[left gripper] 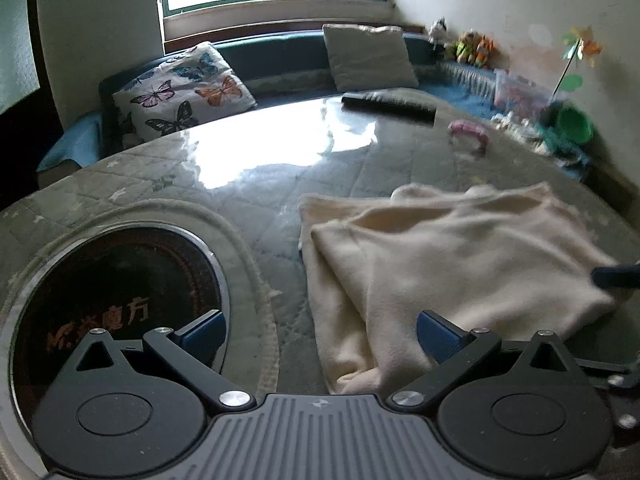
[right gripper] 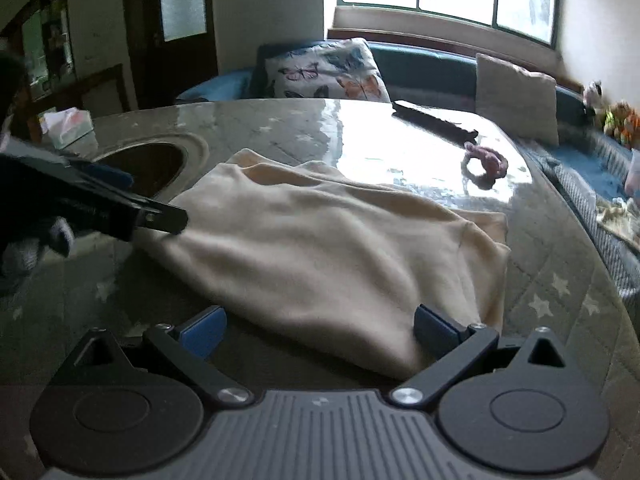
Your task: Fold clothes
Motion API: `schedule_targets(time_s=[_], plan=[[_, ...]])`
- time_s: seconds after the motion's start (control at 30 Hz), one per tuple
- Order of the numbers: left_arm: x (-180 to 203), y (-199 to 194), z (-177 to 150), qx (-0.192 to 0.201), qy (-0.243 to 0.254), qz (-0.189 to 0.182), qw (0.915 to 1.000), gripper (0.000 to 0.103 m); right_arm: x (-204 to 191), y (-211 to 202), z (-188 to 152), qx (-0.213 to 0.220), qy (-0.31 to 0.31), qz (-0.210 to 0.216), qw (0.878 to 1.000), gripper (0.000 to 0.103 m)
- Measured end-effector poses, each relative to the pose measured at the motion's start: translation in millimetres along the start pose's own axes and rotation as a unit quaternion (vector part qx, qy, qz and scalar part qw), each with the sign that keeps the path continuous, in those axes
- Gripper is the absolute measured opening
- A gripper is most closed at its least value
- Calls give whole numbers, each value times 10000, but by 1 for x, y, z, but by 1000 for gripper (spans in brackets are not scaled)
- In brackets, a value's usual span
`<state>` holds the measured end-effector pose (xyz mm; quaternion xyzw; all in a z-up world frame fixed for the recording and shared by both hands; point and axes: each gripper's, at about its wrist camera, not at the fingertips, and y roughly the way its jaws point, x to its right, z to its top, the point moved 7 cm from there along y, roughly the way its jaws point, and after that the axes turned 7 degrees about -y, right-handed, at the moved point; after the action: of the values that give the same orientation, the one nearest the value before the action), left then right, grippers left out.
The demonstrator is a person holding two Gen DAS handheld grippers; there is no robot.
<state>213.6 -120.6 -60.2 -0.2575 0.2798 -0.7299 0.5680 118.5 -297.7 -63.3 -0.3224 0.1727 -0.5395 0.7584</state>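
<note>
A cream garment [left gripper: 448,264] lies partly folded on the round quilted table [left gripper: 240,184]. My left gripper [left gripper: 320,332] is open over the garment's near left edge, its right finger [left gripper: 438,334] beside the cloth. In the right wrist view the same garment [right gripper: 320,240] lies ahead. My right gripper [right gripper: 318,328] is open, with the cloth's near corner between its blue fingers [right gripper: 434,326]. The left gripper's dark tip [right gripper: 160,216] shows at the garment's left corner. The right gripper's tip [left gripper: 616,276] shows at the cloth's right edge.
A round black stove inset [left gripper: 116,304] sits in the table at the left. A black remote-like bar [left gripper: 388,106] and a pink ring [left gripper: 468,132] lie at the far side. Cushions [left gripper: 184,92] and toys [left gripper: 472,48] line the bench behind. A tissue pack [right gripper: 66,122] is far left.
</note>
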Motion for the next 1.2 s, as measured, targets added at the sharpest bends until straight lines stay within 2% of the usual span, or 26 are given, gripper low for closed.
schedule_targets(time_s=[0.3,0.53,1.2], plan=[[10,1,12,132,145,45,9998,103,6,-20,15,389,146,55,9991,101],[17,12,11,32,291,121,9995,103,11,-1,5,188,275,40,9994,101],[33,-3,8,164,484,53,9987,103,8,-23,4,362,568,-185,9976,102]])
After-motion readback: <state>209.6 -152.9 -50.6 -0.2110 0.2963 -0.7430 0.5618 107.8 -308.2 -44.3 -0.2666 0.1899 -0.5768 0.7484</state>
